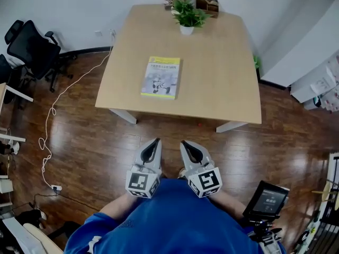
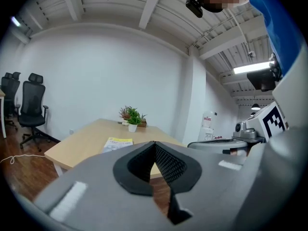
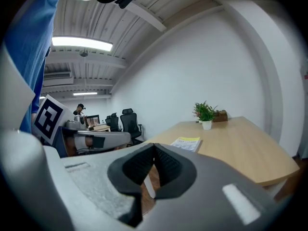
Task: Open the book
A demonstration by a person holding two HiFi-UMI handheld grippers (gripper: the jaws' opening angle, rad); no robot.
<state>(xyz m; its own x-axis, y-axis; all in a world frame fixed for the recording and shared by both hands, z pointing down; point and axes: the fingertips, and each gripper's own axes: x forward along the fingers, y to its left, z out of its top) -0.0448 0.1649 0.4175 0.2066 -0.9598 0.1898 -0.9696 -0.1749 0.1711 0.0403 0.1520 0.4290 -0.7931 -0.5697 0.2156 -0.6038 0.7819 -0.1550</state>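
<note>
Left gripper [image 1: 154, 142] and right gripper [image 1: 186, 143] are both clenched on nothing, side by side, aimed at the wooden table [image 1: 222, 89], where the closed book [image 1: 161, 77] lies flat, well ahead of the fingertips, likely lining up an approach.

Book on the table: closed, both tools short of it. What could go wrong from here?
1. The book lies flat and closed on the table. With the left tool and right tool both shut, a tip would likely push the book along instead of catching the cover.
2. Nothing pins the book, so lifting the cover with one tool might drag the whole book.
3. An overlong reach could knock the potted plant behind it.
</note>
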